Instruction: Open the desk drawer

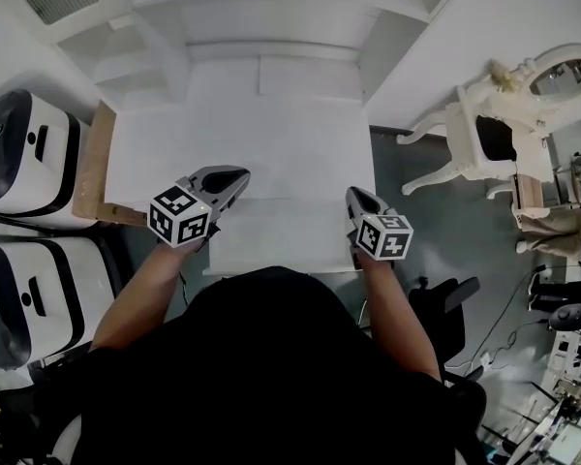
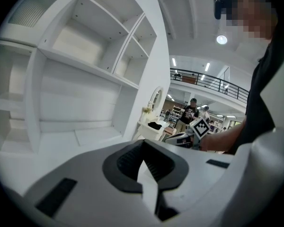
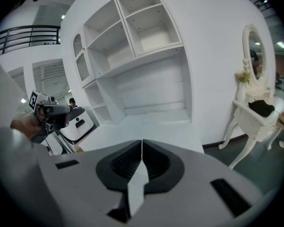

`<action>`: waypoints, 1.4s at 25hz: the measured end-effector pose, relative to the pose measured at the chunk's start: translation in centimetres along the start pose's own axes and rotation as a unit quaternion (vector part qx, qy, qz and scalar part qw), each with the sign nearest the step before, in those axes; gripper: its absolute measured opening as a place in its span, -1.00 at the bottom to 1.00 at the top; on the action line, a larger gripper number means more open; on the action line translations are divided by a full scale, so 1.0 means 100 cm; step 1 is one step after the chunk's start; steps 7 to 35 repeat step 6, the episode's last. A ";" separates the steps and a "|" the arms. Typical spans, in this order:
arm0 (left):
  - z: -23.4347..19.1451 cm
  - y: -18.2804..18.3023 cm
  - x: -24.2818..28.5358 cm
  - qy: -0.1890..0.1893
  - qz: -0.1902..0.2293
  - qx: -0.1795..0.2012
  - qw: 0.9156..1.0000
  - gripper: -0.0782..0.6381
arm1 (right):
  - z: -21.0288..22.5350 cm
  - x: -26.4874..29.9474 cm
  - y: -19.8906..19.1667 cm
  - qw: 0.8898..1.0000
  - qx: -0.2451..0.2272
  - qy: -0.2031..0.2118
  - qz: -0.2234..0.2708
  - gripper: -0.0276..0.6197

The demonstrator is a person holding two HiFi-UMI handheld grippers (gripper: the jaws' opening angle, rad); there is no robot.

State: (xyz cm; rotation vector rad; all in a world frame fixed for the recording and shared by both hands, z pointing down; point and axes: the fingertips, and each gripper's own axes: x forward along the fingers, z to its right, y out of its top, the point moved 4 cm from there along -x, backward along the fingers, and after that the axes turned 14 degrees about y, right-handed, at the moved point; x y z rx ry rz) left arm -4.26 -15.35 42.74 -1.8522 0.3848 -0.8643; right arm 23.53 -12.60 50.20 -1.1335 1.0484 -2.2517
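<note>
- A person stands over a white table (image 1: 271, 143), the left tongs (image 1: 234, 178) and right tongs (image 1: 356, 199) poised above its near edge.
- Both tongs are clenched and empty, pads pressed together with nothing between them.
- The drawer (image 1: 289, 245) appears to be the white section jutting toward the person at 6 o'clock of the tabletop, between and just below the two tongs. Its front and any handle are hidden from every view.
- It is likely a stiff painted board box on runners, probably light if empty.
- The smooth paint may slip under the pads, so a pinch on a flat face looks risky.
- The best hold is probably the front lip or handle at its middle, pulled straight toward 6 o'clock so it does not jam.
</note>
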 end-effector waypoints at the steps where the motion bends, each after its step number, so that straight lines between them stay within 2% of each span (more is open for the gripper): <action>1: 0.000 -0.001 -0.001 0.002 0.000 0.000 1.000 -0.76 | 0.000 -0.001 0.001 1.000 -0.001 -0.001 0.001 -0.89; 35: 0.002 -0.003 -0.004 0.009 0.001 -0.003 1.000 -0.76 | 0.002 -0.007 0.006 1.000 -0.010 -0.008 0.006 -0.89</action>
